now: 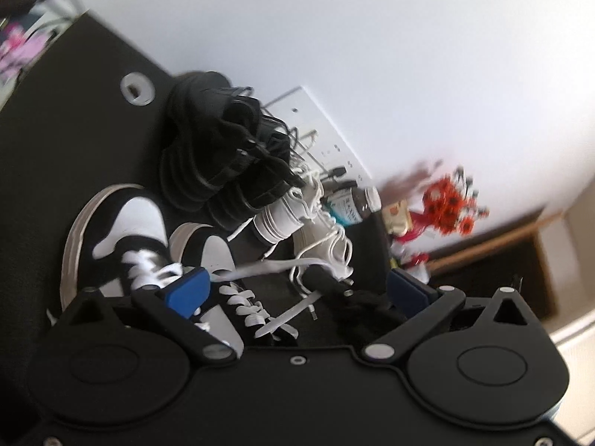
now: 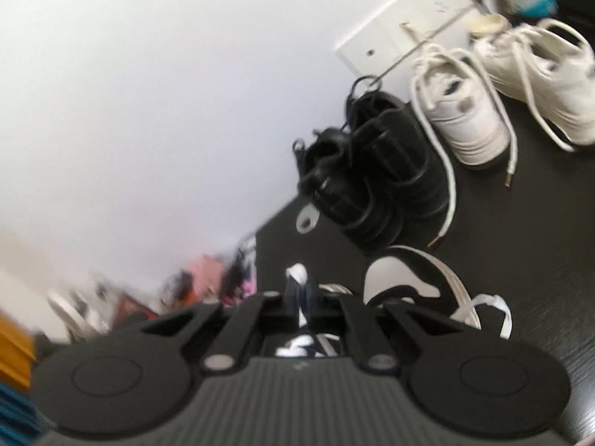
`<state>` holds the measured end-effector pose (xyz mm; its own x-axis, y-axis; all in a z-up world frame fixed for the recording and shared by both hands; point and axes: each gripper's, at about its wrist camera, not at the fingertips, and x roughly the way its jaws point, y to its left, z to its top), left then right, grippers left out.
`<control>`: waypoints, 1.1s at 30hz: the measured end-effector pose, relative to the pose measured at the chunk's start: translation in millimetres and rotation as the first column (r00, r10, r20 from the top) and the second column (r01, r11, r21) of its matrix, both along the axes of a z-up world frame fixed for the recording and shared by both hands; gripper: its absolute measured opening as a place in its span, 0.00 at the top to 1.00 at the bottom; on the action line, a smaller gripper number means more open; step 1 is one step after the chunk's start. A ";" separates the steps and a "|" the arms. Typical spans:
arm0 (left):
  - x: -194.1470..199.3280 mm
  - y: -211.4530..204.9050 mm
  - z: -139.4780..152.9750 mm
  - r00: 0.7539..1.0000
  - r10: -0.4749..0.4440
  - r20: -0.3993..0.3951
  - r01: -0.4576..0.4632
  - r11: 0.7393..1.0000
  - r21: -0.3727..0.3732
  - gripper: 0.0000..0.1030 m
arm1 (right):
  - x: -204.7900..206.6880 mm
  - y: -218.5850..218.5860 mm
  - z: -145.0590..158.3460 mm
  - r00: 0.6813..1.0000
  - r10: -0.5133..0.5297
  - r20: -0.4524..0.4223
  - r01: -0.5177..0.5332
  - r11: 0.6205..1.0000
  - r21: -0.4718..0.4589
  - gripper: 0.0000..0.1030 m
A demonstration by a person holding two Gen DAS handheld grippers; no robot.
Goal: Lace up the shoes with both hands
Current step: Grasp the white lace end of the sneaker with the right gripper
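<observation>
A pair of black-and-white sneakers (image 1: 130,230) lies on the dark table (image 1: 74,119), right in front of my left gripper (image 1: 293,290). Its blue pads (image 1: 186,291) stand far apart. A flat white lace (image 1: 275,265) stretches across the gap between them and touches neither pad. In the right wrist view my right gripper (image 2: 297,297) is shut, and a white lace end (image 2: 297,273) sticks up from between its pads. One sneaker toe (image 2: 394,278) shows just beyond it. Another loop of lace (image 2: 491,304) lies to the right.
A pair of chunky black shoes (image 1: 223,141) (image 2: 372,171) and a pair of white sneakers (image 1: 282,219) (image 2: 465,111) stand behind, near the wall. A brown bottle (image 1: 349,204), red flowers (image 1: 450,204) and a white socket panel (image 1: 316,126) are further back. A cable grommet (image 1: 137,89) sits in the tabletop.
</observation>
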<state>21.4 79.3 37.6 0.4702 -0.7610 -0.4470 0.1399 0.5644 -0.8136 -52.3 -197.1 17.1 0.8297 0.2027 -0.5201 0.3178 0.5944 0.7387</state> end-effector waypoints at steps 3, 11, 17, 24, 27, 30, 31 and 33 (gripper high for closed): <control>2.5 -22.2 6.2 0.997 -0.065 0.031 0.063 0.996 0.070 0.01 | -22.3 -8.2 2.5 0.996 -0.052 0.069 0.049 0.998 0.037 0.97; 11.2 -43.3 27.6 0.985 -0.138 0.104 0.118 0.977 0.178 0.01 | -71.7 -3.3 28.1 0.972 -0.048 0.232 0.064 0.996 -0.061 0.97; 12.6 3.2 47.6 0.991 -0.013 0.134 -0.012 0.983 0.181 0.01 | -84.4 10.0 36.7 0.964 0.018 0.266 0.027 0.986 -0.162 0.97; -19.4 60.3 89.8 0.975 0.130 0.178 -0.154 0.980 0.128 0.01 | -80.6 4.9 32.1 0.962 0.016 0.271 0.027 0.987 -0.155 0.97; -41.1 71.4 110.8 0.966 0.161 0.200 -0.185 0.977 0.107 0.01 | -82.3 1.0 29.3 0.961 0.022 0.276 0.021 0.988 -0.153 0.97; -61.3 78.8 126.3 0.958 0.189 0.215 -0.215 0.971 0.104 0.01 | -85.4 -5.5 24.5 0.959 0.031 0.280 0.008 0.991 -0.136 0.97; -68.3 81.7 129.8 0.956 0.201 0.211 -0.227 0.969 0.102 0.01 | -86.9 -7.6 23.0 0.959 0.035 0.282 0.004 0.991 -0.136 0.97; -80.8 86.7 132.7 0.955 0.226 0.193 -0.248 0.964 0.100 0.01 | -89.2 -11.7 19.5 0.958 0.040 0.283 -0.001 0.991 -0.135 0.97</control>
